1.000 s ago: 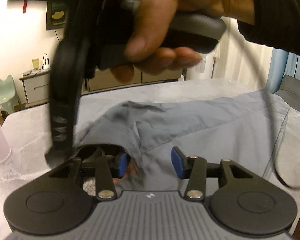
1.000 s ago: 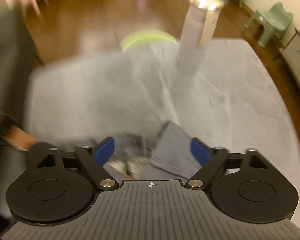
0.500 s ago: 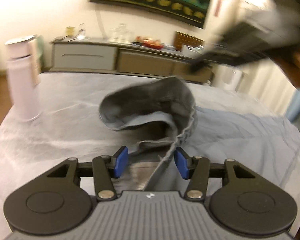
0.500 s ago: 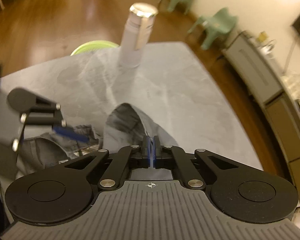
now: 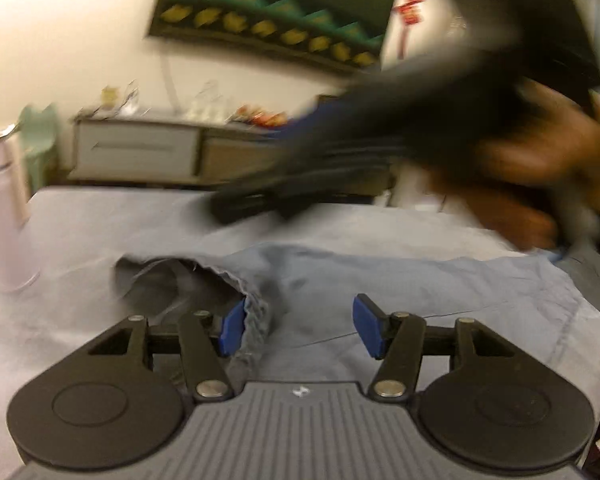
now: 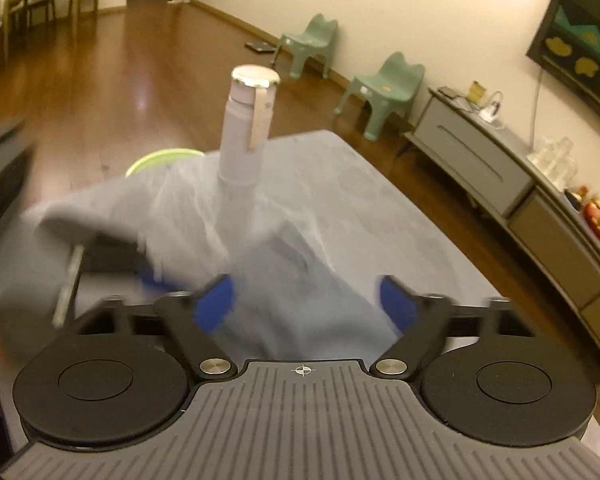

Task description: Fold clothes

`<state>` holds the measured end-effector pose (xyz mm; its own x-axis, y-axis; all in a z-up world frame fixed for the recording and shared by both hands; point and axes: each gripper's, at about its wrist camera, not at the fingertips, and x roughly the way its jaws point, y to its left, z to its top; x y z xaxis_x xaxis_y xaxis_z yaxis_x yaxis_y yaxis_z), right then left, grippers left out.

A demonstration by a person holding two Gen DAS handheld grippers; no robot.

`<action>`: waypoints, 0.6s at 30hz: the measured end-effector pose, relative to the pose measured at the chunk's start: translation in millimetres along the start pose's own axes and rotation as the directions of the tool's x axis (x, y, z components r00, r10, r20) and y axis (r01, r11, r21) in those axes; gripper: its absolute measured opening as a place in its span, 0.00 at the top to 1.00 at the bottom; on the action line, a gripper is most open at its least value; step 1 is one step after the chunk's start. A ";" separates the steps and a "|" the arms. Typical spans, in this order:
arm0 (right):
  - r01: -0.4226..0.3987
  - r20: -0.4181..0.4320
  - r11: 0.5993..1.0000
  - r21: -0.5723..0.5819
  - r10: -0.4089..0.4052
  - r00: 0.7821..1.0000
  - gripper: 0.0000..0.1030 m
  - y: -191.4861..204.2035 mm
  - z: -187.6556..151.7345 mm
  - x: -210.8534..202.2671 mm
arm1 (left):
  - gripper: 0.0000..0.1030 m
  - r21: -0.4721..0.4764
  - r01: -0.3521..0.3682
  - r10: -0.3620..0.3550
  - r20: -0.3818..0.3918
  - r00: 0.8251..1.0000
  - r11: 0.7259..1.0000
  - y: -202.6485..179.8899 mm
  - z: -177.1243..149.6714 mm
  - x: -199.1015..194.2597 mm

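Left wrist, crumpled grey garment [image 5: 380, 280], gathered elastic hem

My right claw [image 6: 305, 300] is opening, jaws wide apart w/ grey cloth [image 6: 296, 304] between them, pads not pressing it. Cloth lies on the table [image 6: 380, 216]; white bottle [image 6: 246, 136] stands upright beyond. Left claw [image 6: 148, 278] blurred at left, on the cloth.
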<state>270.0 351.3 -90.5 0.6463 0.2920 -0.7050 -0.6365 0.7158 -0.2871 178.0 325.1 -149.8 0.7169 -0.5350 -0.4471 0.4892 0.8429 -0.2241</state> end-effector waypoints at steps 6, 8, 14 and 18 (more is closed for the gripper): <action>0.001 -0.256 0.994 -0.111 -0.029 0.966 0.47 20.0 38.9 92.2 | 0.44 0.061 0.057 -0.054 -0.044 0.998 0.997 -20.0 -10.7 12.4; 0.011 -0.317 0.991 -0.131 -0.052 0.947 0.79 15.7 34.8 107.5 | 0.44 0.070 0.054 -0.050 -0.057 0.997 0.996 -18.8 -12.6 12.8; -0.006 -0.243 1.000 -0.017 0.002 0.970 0.78 -8.6 20.4 75.7 | 0.42 0.062 0.084 -0.080 -0.058 0.995 0.995 -14.5 -14.7 6.0; -0.037 -0.250 0.999 -0.016 0.032 0.968 0.52 -4.9 9.0 61.0 | 0.42 0.100 0.100 -0.093 -0.068 0.993 0.990 -32.3 -16.4 8.4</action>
<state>316.4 371.3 -126.3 0.4999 0.1472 -0.8535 -0.6668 0.6943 -0.2708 160.1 294.4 -160.5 0.6326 -0.6059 -0.4824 0.6055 0.7753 -0.1797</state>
